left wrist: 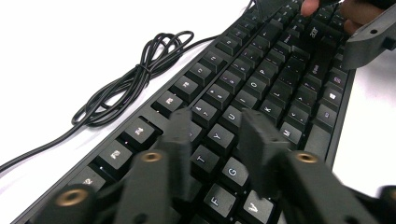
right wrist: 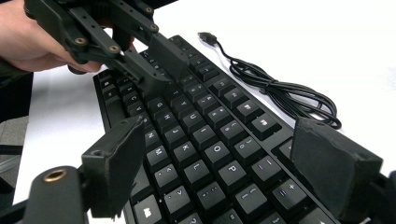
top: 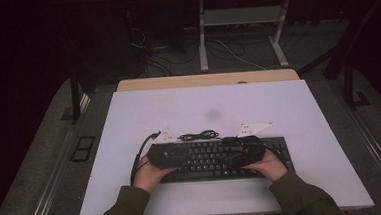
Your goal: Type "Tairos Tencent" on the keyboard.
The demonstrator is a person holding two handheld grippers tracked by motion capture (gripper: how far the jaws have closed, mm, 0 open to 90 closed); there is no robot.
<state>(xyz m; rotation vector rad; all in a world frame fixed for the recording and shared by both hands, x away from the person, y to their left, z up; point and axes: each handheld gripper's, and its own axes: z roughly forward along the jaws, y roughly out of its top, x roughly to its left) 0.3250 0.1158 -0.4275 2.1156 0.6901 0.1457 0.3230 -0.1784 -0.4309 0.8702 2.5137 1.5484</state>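
So, a big white table top [top: 218,106] is seen in the high view, with a black keyboard [top: 216,158] laid near its front edge, keys facing up. Behind the keyboard, just beside its far edge, the keyboard's cable [top: 198,135] is bundled in loose loops, with the plug end lying free on the white surface.

Both hand-held tools are hovered over the keys. The left gripper [left wrist: 217,135] is pointed down at the middle letter rows; its jaws are parted a little, nothing is caught between them, and no key can be seen being pinched. The same gripper is seen from the right gripper view [right wrist: 154,65], held in a hand above the keyboard's far end.

The right gripper [right wrist: 229,168] is spread wide, jaws standing either side of the keyboard's width without being pressed on it, so it's released.
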